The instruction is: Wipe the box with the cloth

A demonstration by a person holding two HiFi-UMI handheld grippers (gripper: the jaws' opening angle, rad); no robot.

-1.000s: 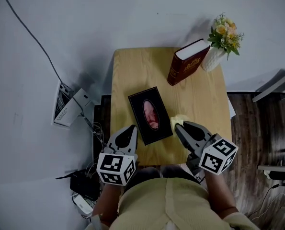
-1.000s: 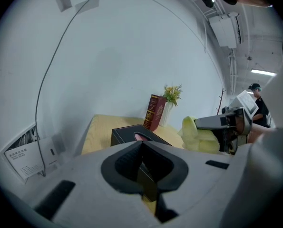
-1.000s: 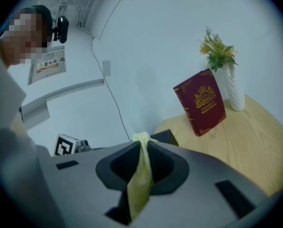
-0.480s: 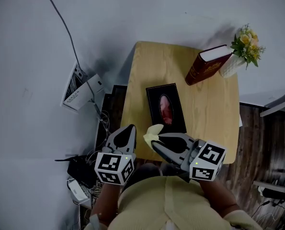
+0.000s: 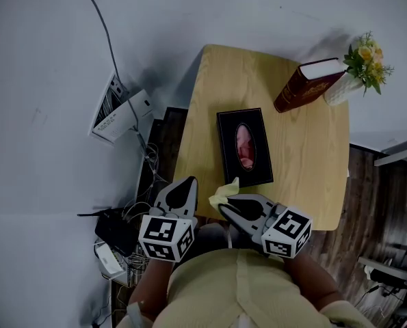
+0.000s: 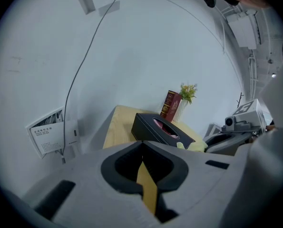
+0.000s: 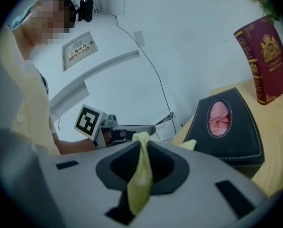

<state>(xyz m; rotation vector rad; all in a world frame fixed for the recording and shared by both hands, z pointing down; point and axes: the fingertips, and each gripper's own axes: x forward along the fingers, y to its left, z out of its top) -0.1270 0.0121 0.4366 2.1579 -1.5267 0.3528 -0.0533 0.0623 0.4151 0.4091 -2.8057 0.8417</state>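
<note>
Head view: right gripper (image 5: 225, 203) has its jaws clamped on the yellow cloth (image 5: 223, 190), right by the near end of the black box (image 5: 244, 147). Can't tell if it's touching, so I'd say the wiping hasn't really started.

Left gripper view: left gripper (image 6: 142, 147) jaws together, nothing in them.

Right gripper view: cloth pinched, box close ahead.

Small wooden tabletop (image 5: 302, 156) against a white wall, book (image 5: 306, 86) and flowers (image 5: 367, 55) at the far corner, dark wood floor (image 5: 377, 197).

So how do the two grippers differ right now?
The left gripper is shut on nothing; the right gripper is shut on the yellow cloth. In the head view the left points up the picture, while the right angles toward the left one. Both sit by the table, at its near edge.
</note>
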